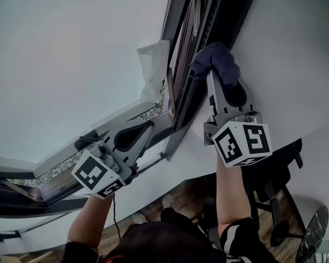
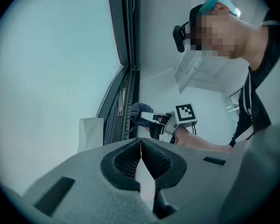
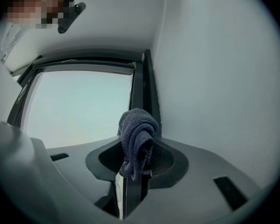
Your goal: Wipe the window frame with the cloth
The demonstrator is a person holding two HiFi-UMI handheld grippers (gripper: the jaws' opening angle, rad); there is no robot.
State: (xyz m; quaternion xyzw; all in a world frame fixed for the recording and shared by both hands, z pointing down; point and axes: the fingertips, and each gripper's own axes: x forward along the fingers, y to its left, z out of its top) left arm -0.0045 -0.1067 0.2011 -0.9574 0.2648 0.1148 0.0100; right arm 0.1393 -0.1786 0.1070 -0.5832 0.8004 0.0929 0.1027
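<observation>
cloth clamped in right claw, against window frame

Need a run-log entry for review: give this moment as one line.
right tool: shut on cloth | cloth: at window frame | left tool: shut, empty

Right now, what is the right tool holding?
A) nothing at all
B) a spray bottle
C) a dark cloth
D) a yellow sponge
C: in the right gripper view, the right tool is shut on a bunched-up dark cloth that sticks out between its jaws, up by the window frame.
</observation>
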